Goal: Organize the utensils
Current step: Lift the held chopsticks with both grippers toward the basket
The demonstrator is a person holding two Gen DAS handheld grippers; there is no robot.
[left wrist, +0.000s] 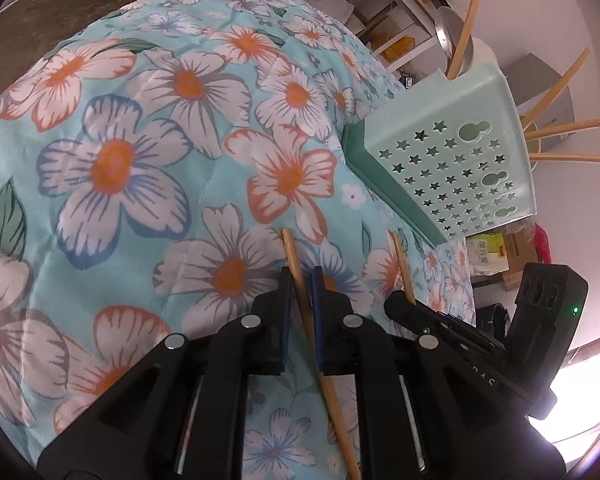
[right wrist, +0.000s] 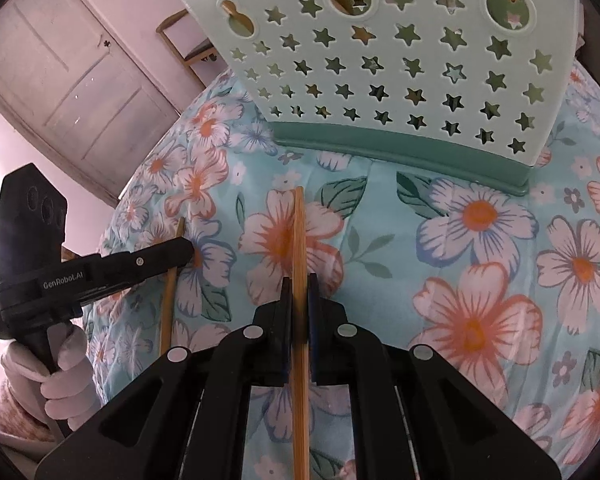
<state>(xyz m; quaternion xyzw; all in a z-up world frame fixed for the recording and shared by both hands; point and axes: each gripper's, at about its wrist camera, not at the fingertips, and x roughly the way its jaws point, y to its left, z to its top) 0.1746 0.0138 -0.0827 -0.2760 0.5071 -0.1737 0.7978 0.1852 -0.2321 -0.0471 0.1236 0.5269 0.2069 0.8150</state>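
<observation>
My left gripper (left wrist: 302,276) is shut on a bamboo chopstick (left wrist: 290,248), which runs between its blue pads and points up over the floral cloth (left wrist: 140,140). Just to its right, my right gripper (left wrist: 396,304) grips a second chopstick (left wrist: 400,260). In the right wrist view, the right gripper (right wrist: 299,280) is shut on its chopstick (right wrist: 299,232), which points at the mint-green star-holed utensil holder (right wrist: 380,60). At the left of that view a white-gloved hand (right wrist: 60,368) holds the left gripper (right wrist: 188,246) on its chopstick (right wrist: 168,304). I cannot tell whether either chopstick touches the cloth.
The holder (left wrist: 440,132) stands at the cloth's right side with several chopsticks (left wrist: 466,28) and a metal utensil (left wrist: 446,36) sticking out of it. Shelves (left wrist: 400,0) and boxes (left wrist: 500,256) lie beyond the table. A white door (right wrist: 72,72) and a chair (right wrist: 188,40) stand behind.
</observation>
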